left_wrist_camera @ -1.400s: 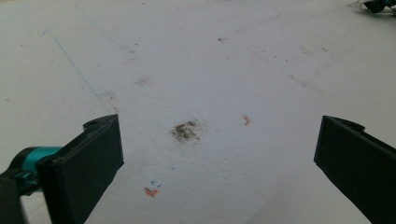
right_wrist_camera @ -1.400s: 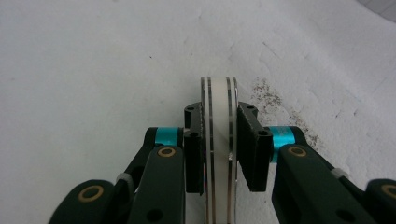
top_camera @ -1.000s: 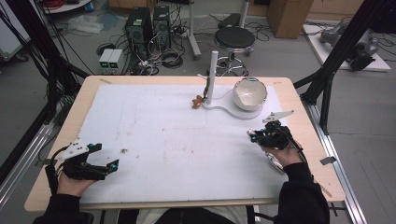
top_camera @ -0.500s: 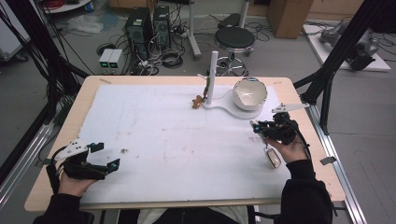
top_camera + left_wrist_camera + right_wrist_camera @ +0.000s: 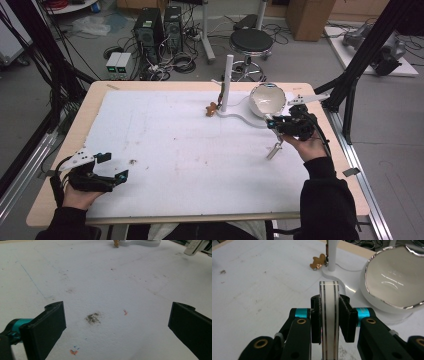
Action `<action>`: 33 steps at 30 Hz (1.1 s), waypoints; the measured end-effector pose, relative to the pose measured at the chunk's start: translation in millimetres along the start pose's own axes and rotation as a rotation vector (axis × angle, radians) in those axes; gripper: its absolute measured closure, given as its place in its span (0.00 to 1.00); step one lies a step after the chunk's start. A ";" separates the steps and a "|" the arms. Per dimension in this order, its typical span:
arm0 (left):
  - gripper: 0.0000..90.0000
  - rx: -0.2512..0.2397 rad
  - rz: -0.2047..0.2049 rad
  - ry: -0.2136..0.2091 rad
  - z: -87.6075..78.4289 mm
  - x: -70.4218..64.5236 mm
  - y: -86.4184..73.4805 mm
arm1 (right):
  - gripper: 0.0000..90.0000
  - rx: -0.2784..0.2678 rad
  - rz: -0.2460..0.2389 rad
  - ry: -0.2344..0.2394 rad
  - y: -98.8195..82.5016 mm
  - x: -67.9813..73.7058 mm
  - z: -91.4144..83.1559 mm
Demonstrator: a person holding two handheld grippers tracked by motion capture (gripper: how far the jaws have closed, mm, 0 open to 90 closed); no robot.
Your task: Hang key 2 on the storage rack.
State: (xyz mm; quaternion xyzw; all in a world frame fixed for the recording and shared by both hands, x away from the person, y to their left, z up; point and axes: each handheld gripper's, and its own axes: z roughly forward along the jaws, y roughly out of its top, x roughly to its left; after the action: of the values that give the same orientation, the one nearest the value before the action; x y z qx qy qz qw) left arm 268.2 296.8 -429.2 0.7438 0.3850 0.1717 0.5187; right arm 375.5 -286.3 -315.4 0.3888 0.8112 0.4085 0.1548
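Note:
My right gripper is shut on a flat white strip with thin dark stripes. The strip's long end hangs down from the jaws above the white board. A white bowl with a silver rim stands just beyond and to the right of this gripper. My left gripper rests open at the near left of the board, with nothing between its jaws except a dark smudge on the surface.
A white post rises from a curved white base beside the bowl, with a small brown figure at its foot. The white board covers a wooden table. Stools, computers and cables lie on the floor beyond.
The right gripper has risen and moved toward the bowl with the striped white strip, whose lower end now hangs off the board. The left gripper has stayed in place.

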 end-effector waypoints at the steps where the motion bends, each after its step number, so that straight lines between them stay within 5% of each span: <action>1: 0.02 0.000 0.001 0.000 -0.1 0.2 0.0 | 0.82 -0.003 -0.002 0.004 3.6 0.7 0.6; 19: 0.02 -0.006 -0.015 -0.008 -0.5 5.3 -0.8 | 0.82 0.008 -0.103 0.044 78.9 25.4 21.5; 33: 0.02 -0.017 -0.028 -0.021 0.4 6.9 -0.7 | 0.82 0.001 -0.108 0.093 122.3 31.2 47.4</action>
State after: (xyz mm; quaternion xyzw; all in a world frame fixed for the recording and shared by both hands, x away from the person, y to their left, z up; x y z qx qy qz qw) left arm 272.6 301.8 -431.0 0.7356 0.3885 0.1598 0.5314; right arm 443.9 -192.5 -246.8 0.3251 0.8376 0.4166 0.1384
